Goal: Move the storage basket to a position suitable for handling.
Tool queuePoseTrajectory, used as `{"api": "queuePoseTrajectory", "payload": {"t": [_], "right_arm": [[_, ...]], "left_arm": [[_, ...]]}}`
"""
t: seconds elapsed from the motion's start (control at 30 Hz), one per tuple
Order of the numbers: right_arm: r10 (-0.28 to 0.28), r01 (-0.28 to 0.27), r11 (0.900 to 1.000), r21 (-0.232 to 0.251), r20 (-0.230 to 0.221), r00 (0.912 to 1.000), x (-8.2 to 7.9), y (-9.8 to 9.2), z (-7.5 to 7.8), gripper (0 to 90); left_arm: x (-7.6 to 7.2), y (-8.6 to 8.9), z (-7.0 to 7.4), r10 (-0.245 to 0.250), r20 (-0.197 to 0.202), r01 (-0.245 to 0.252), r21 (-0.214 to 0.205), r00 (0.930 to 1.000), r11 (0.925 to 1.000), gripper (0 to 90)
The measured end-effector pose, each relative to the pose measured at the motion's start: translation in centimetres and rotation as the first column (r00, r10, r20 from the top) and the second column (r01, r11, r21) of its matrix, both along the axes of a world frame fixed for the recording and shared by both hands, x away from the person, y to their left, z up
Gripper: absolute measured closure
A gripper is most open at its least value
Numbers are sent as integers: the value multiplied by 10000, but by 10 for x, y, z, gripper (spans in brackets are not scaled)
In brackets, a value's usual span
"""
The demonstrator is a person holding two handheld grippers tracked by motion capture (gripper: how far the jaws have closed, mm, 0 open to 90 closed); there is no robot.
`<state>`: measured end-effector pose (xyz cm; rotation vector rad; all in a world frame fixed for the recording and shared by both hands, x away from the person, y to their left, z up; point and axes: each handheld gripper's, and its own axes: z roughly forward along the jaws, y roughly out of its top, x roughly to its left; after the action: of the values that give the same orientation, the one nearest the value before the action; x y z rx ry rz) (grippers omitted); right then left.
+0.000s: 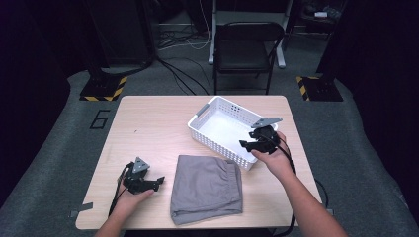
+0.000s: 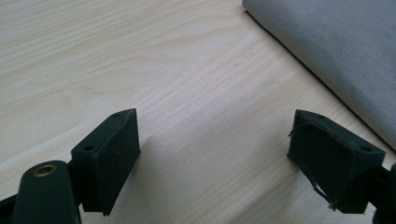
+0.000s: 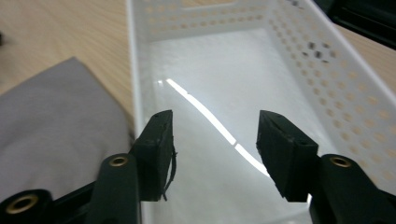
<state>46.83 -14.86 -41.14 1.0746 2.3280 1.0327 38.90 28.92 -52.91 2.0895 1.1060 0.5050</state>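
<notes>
**Right gripper spread over the basket, left parted beside the folded shorts**

The right gripper (image 1: 248, 143) hangs over the near end of the white perforated basket (image 1: 209, 132), jaws spread with nothing between them. The folded grey shorts (image 1: 206, 188) lie just in front of the basket, almost touching its near wall. Left of the shorts, the left gripper (image 1: 159, 181) rests on bare wooden table (image 1: 148, 128), jaws parted and holding nothing, near the shorts' left edge.

Black two-jaw left gripper (image 1: 159, 181) and right gripper (image 1: 244, 144), grey three-cornered plates, brass-ringed screw holes, trailing black cables.
</notes>
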Motion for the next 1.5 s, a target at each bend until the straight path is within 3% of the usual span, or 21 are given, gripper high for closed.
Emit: {"api": "queuePoseTrajectory", "payload": {"t": [0.07,0.13,0.2,0.4,0.47,0.63,0.67,0.9,0.93,0.97,1.0,1.03,1.2,1.5], "right_arm": [[-759,759,9969,-196,-23,9971,2,-12,-3,367],[-920,918,9951,-362,-19,9958,3,-15,-5,360],[-1437,1432,9890,-381,-114,9896,2,-21,-11,343],[-2052,2030,9771,-644,-285,9783,3,-30,-20,317],[-2429,2410,9693,-496,-380,9693,1,-34,-22,312],[-2826,2808,9589,-409,-465,9581,-1,-40,-26,293],[-3039,3011,9523,-503,-633,9506,-2,-41,-27,282],[-3152,3144,9490,-236,-849,9452,-1,-44,-33,274],[-3269,3270,9449,-159,-1001,9397,-2,-44,-33,273],[-3156,3159,9487,-116,-901,9446,0,-46,-35,274],[-3294,3316,9434,-6,-1146,9372,0,-45,-35,273],[-3218,3242,9460,3,-1204,9391,2,-45,-36,275],[-3243,3253,9455,-170,-1423,9352,4,-40,-38,260],[-3185,3158,9479,-420,-1344,9383,11,-29,-36,311]], "left_arm": [[0,0,0,-1,-19,1,-11,10000,10000,160],[0,0,0,-1,-29,1,-7,10000,10000,160],[0,0,0,-11,-27,11,1,10000,10000,160],[0,0,0,7,-19,-7,-26,10000,10000,160],[0,0,0,6,-17,-6,-23,10000,10000,160],[0,0,0,-2,-23,2,-14,10000,10000,160],[0,0,0,-1,-21,0,-13,10000,10000,160],[0,0,0,11,-21,-11,-20,10000,10000,160],[0,0,0,9,-20,-9,-20,10000,10000,160],[0,0,0,7,-21,-7,-15,10000,10000,160],[0,0,0,6,-22,-6,-14,10000,10000,160],[0,0,0,2,-26,-3,-15,10000,10000,160],[0,-1,0,20,-9,-20,-9,10000,10000,160],[0,-1,0,30,-6,-30,-13,10000,10000,160]]}}
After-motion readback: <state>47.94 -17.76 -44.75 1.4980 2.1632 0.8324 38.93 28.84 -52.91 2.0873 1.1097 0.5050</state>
